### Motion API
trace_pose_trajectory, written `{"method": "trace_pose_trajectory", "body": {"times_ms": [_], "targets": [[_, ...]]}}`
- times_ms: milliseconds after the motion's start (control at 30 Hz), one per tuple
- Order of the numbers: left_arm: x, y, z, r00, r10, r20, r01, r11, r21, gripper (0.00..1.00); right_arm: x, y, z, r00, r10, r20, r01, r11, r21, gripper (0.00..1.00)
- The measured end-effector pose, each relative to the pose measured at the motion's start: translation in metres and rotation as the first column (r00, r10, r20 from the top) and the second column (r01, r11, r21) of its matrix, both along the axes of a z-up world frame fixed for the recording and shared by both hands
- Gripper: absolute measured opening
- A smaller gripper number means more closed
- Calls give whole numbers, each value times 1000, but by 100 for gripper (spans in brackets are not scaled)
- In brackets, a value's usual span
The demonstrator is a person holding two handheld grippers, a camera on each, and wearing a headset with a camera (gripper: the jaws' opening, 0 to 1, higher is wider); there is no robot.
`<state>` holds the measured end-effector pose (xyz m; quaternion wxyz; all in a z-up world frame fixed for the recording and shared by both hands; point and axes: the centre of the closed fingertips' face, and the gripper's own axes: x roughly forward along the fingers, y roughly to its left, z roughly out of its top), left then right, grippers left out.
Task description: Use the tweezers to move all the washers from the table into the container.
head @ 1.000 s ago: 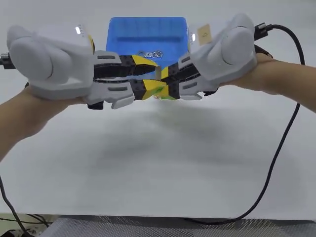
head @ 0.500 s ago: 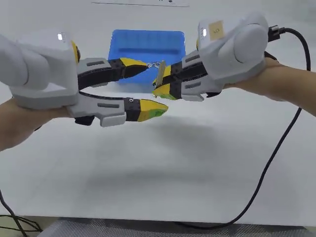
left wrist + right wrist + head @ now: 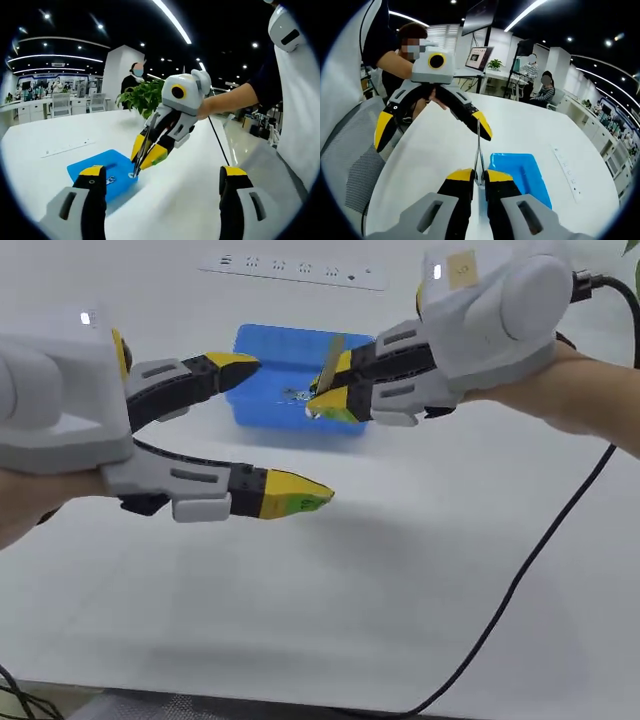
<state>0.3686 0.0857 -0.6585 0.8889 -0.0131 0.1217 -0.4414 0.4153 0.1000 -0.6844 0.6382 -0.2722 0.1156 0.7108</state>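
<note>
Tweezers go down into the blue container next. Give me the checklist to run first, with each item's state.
1. Right tongs shut on the tweezers: ok.
2. Washer held at the tweezers' tip: cannot tell, too small.
3. Tweezers' tip inside the rim of the blue container: cannot tell; it sits about at the near wall.
4. Left tongs open and apart from the tweezers: ok.
5. Washers lying in the container, marking a drop spot: ok.
6. Cable trailing away from the container: ok.
</note>
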Motion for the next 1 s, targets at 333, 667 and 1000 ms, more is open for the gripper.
{"method": "trace_pose_trajectory", "body": {"times_ms": [333,667,1000], "targets": [[-4,14,-6,1000,15,-19,-15,1000,-7,99,49,19,-1,998,-59,5,59,998,26,10],[-4,35,-22,996,70,-54,-71,997,-9,99,85,39,-39,992,-114,-57,114,993,-8,10],[5,41,-22,993,103,-53,-104,994,-19,99,86,47,-77,992,-109,-70,103,992,-77,10]]}}
